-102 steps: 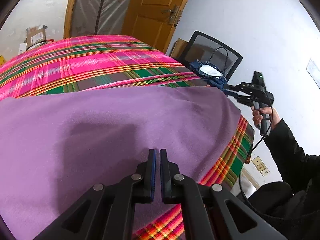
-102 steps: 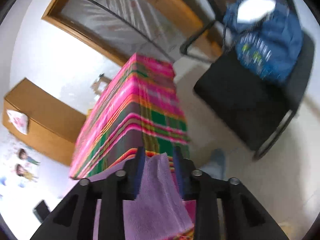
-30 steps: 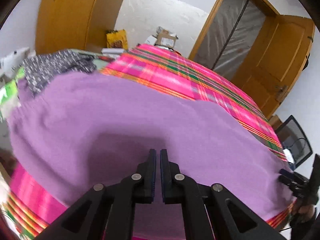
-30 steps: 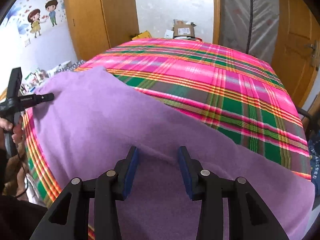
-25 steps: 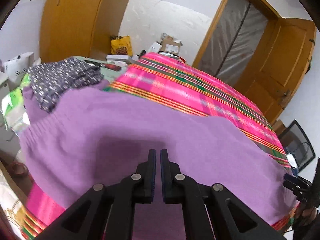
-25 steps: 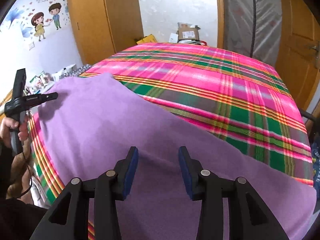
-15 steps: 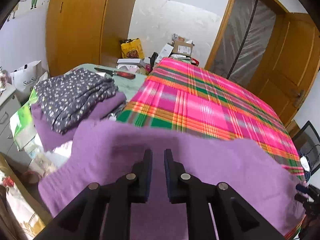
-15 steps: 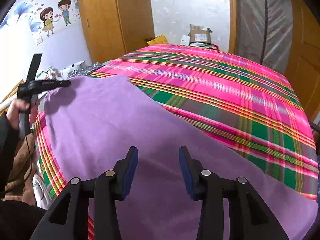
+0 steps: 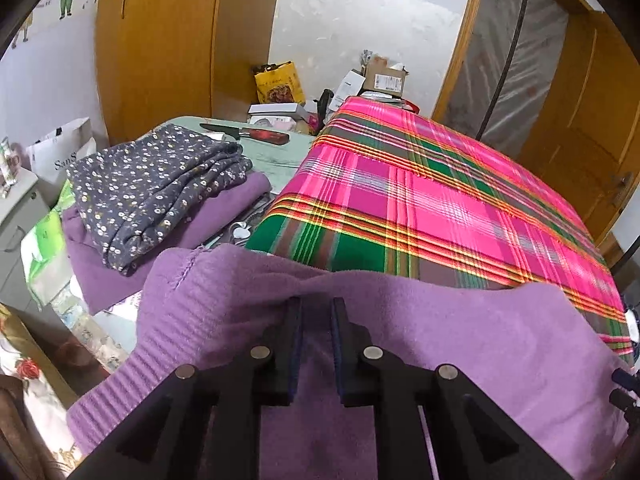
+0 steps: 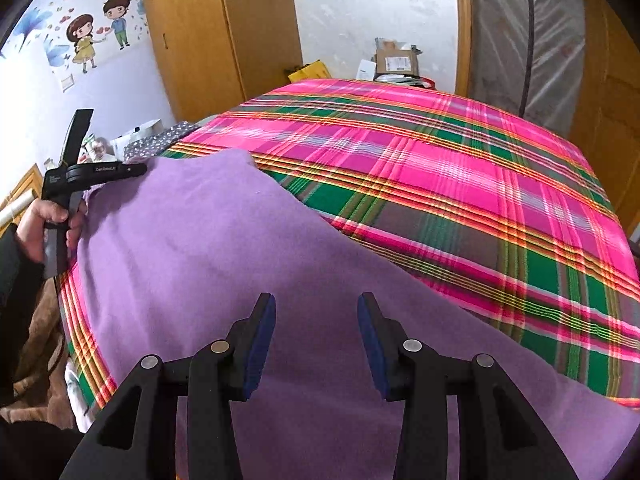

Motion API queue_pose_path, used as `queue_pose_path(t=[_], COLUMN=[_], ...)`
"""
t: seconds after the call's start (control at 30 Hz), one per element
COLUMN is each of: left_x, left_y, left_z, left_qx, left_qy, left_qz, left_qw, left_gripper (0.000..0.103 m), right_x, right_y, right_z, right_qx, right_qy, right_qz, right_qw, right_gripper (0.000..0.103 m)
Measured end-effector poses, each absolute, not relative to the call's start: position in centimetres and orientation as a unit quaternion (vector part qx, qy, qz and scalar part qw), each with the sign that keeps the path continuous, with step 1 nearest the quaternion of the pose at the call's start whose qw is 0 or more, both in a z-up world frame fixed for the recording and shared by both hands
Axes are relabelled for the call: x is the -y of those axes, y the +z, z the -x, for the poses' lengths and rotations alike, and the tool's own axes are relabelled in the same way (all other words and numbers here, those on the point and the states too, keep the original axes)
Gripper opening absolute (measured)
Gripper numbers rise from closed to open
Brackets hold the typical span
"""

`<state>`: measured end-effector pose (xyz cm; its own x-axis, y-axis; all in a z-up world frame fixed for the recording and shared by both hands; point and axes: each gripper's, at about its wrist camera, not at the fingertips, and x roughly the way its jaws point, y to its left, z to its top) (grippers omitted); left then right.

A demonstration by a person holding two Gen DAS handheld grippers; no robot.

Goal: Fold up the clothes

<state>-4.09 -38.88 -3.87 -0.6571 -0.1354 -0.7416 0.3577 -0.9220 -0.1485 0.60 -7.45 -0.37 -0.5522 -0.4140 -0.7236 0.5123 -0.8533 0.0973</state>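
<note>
On the plaid bedspread [image 10: 460, 184], the purple garment [image 10: 208, 256] lies along its near edge. Your left gripper [image 9: 316, 320] and right gripper [image 10: 316, 320] both stand unclenched above it; pinch each corner squarely.

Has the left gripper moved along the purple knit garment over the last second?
Yes. The left gripper has shifted toward the purple knit garment's ribbed end, nearer the folded floral cloth, jaws slightly apart.

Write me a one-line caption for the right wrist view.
Open right gripper above a purple garment spread on a plaid bedspread.
</note>
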Motion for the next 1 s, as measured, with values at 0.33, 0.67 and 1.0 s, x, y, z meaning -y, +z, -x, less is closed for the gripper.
queue_pose_path(t=[0.33,0.67,1.0], left_x=[38.3,37.6,35.6], left_y=[-3.9,-3.7,-3.9], left_z=[1.7,-1.1,-5.3], left_qx=[-0.131,-0.143,-0.168], left_qy=[-0.899,-0.900,-0.905], left_qz=[-0.382,-0.375,-0.360], left_qw=[0.171,0.169,0.155], left_gripper=[0.014,0.014,0.014], right_x=[7.4,4.7,1.3], right_y=[1.5,1.1,-1.7], right_z=[-1.8,-2.0,-7.7], right_qx=[-0.066,-0.056,-0.112], right_qy=[-0.895,-0.902,-0.883], right_qz=[-0.345,-0.367,-0.392], right_qw=[0.276,0.219,0.234], right_gripper=[0.045,0.045,0.045])
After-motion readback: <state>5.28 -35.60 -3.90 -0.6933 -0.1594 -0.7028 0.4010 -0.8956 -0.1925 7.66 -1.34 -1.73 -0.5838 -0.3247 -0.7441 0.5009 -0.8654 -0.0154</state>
